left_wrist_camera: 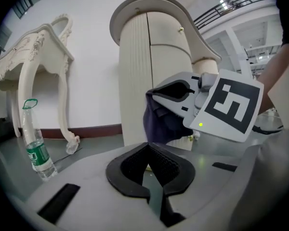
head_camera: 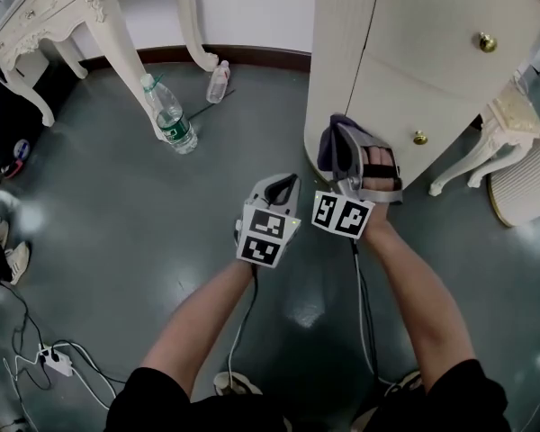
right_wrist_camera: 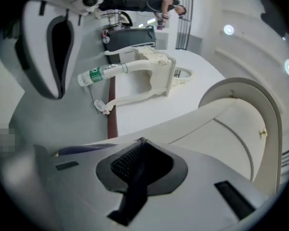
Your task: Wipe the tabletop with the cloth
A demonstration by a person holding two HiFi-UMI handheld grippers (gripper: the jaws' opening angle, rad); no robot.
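The person's two bare forearms reach forward and down over a dark grey floor, with black sleeves at the shoulders. The left gripper hangs over the floor with its jaws pressed together at the tips and nothing between them. Just to its right and a little farther out, the right gripper is clenched on the cloth, a dark purple rag that bunches at the jaws and hangs beside them; a strip of the dark fabric runs between the pads in the right gripper view. The cloth is held in the air close against the rounded front of a cream cabinet with brass knobs, not on any top surface; whether it touches the cabinet cannot be told. A white power strip with cables lies on the floor at the person's left. Farther out, a clear plastic bottle with a green label stands beside a carved cream table leg, and a smaller bottle lies near the wall
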